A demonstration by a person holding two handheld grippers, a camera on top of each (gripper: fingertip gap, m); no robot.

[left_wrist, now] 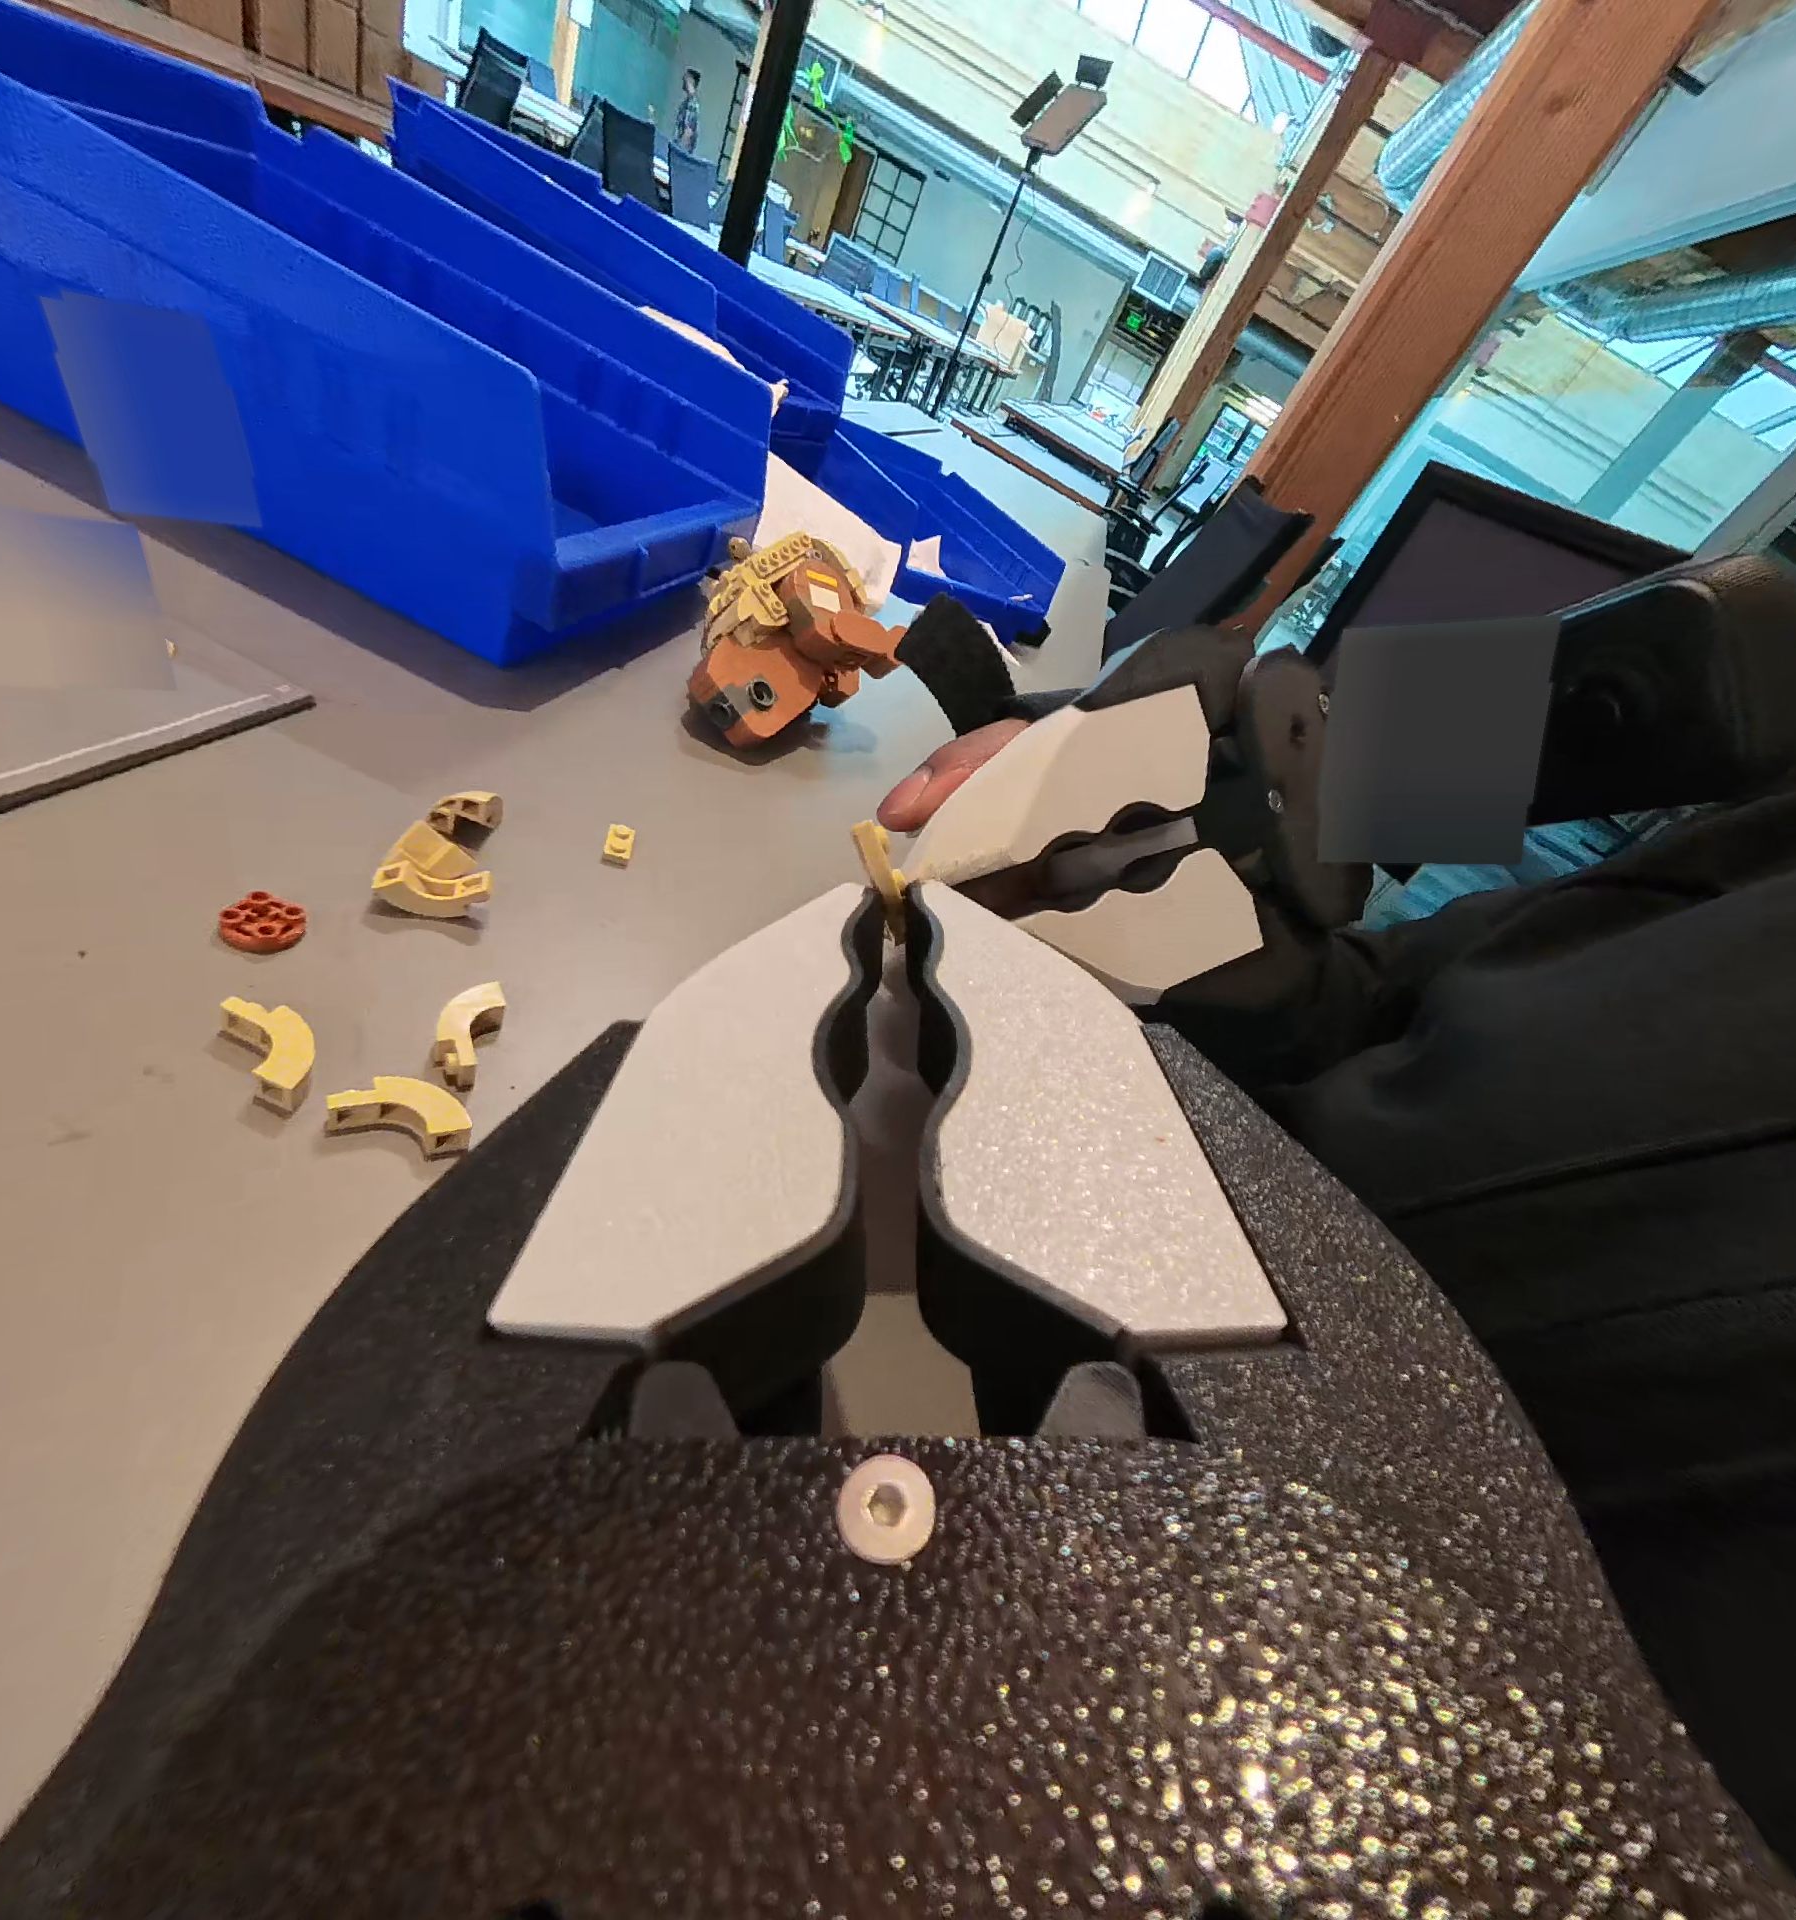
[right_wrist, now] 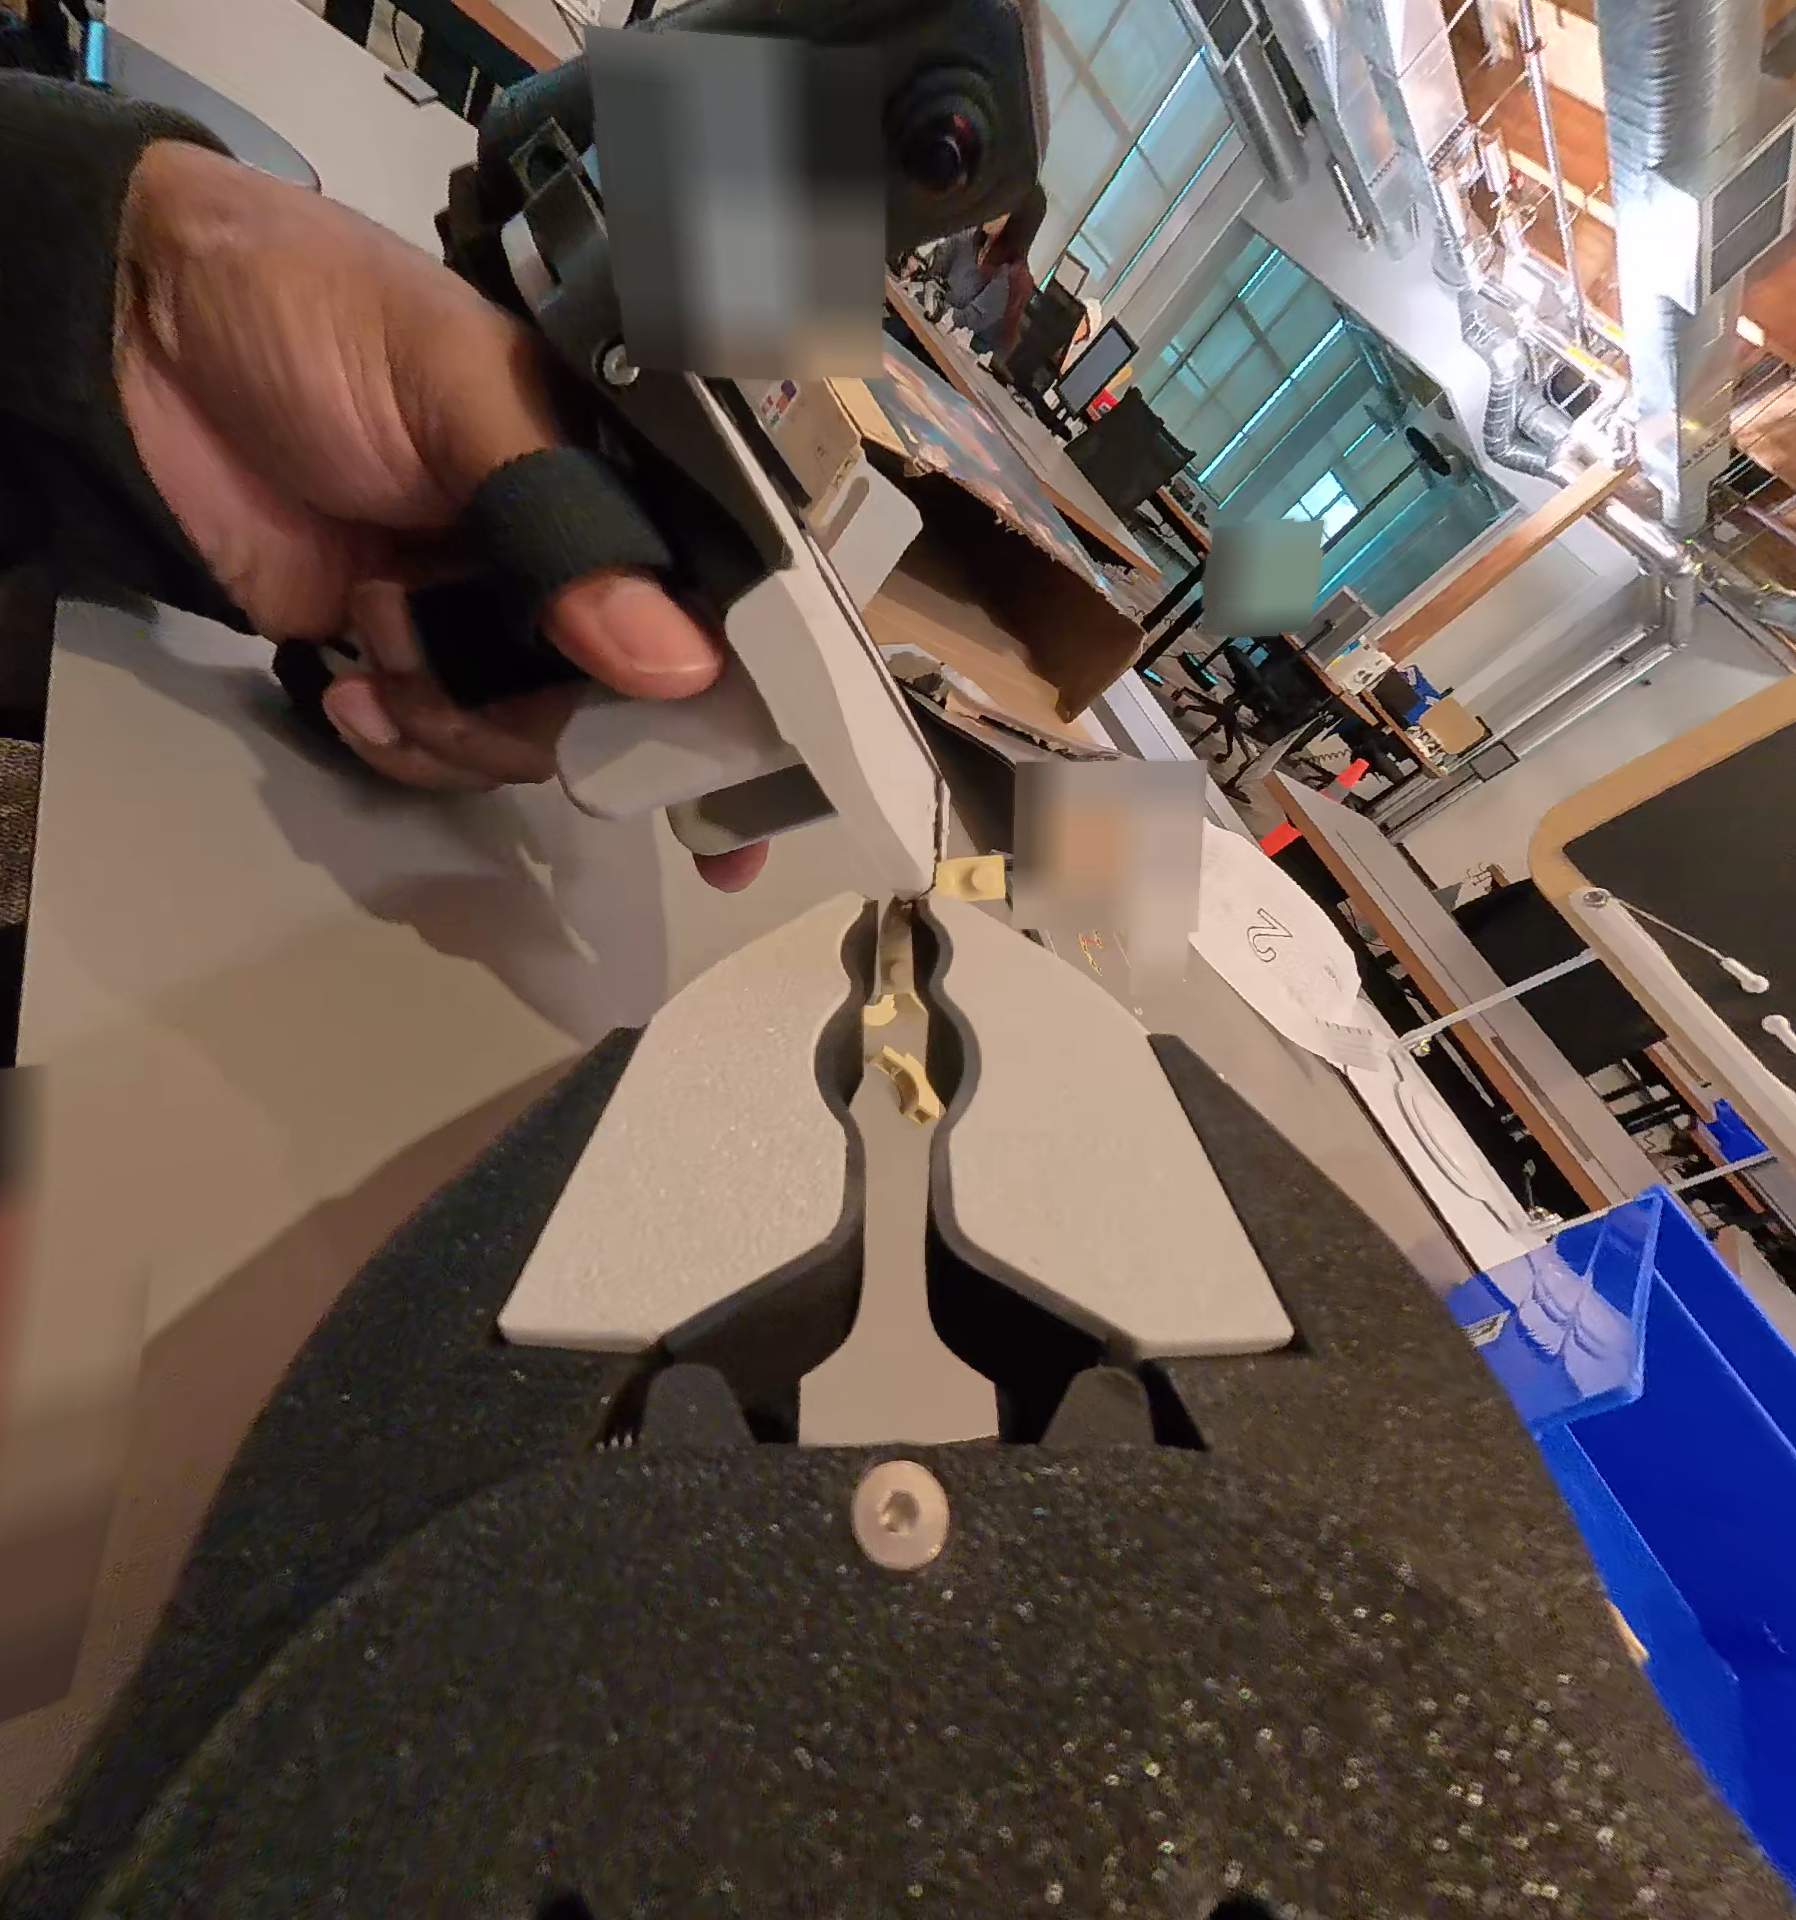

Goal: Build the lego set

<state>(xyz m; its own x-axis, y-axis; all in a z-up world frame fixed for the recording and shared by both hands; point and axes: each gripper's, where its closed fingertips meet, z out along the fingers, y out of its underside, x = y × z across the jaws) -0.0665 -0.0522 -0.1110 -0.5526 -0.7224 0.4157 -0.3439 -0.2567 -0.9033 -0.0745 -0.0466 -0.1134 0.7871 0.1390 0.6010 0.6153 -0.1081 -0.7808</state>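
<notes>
Evidently both grippers, left point(left_wrist: 881, 902) and right point(right_wrist: 899, 914), pinch one small tan plastic plate point(left_wrist: 878, 862) above the grey tabletop point(left_wrist: 561, 790), so a steady, aligned hold suits.

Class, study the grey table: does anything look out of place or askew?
Yes. The brown brick model lies tipped on its side by the blue bin, and loose tan curved bricks and a red round plate lie scattered nearby.

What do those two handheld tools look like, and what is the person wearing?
Each tool has two pale grey fingers with wavy black inner pads on a rough, speckled black body with a silver screw. The person wears black sleeves and a black finger strap.
</notes>
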